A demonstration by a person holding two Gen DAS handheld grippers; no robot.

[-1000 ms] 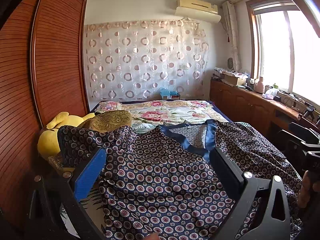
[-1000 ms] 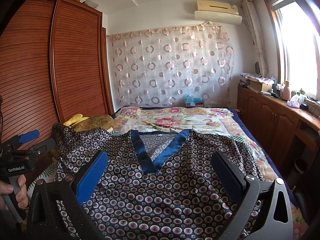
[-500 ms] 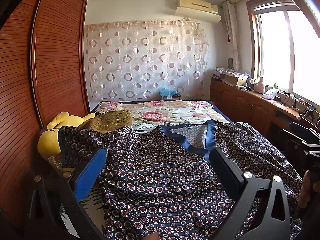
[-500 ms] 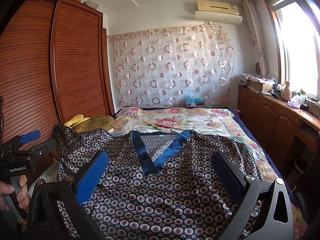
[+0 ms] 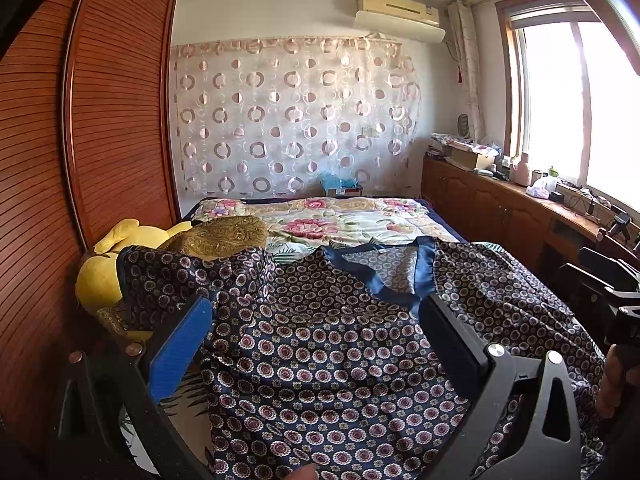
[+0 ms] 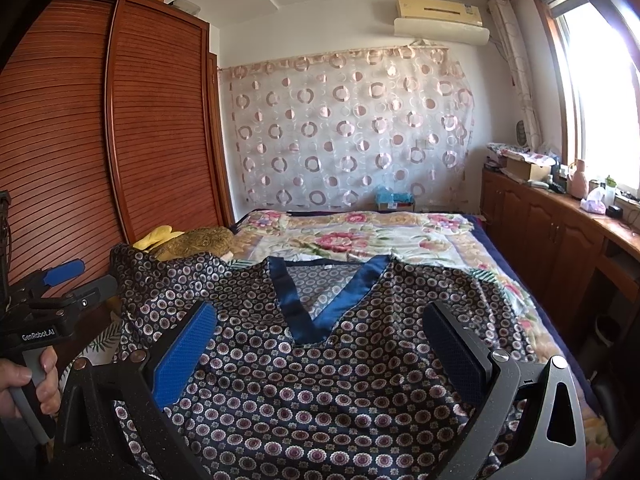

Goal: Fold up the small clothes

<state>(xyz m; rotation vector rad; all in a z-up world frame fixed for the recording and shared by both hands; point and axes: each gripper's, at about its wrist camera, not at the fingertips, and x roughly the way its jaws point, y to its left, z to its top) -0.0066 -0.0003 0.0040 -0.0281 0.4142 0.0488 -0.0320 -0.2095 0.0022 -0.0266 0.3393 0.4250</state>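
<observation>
A dark navy top [image 5: 328,344] with a circle-flower print and a blue V-neck band [image 6: 308,312] lies spread flat, front up, on the near end of the bed; it also shows in the right wrist view [image 6: 320,380]. My left gripper [image 5: 316,320] is open above the top's left half, holding nothing. My right gripper [image 6: 320,324] is open above the middle of the top, just below the V-neck, and empty. The left gripper also shows at the left edge of the right wrist view [image 6: 60,284].
The bed [image 6: 360,240] has a floral quilt. A yellow plush toy [image 5: 100,276] and a gold cushion [image 5: 224,236] lie at its left side by the wooden wardrobe [image 5: 100,120]. A wooden counter [image 6: 560,216] with clutter runs along the right under the window.
</observation>
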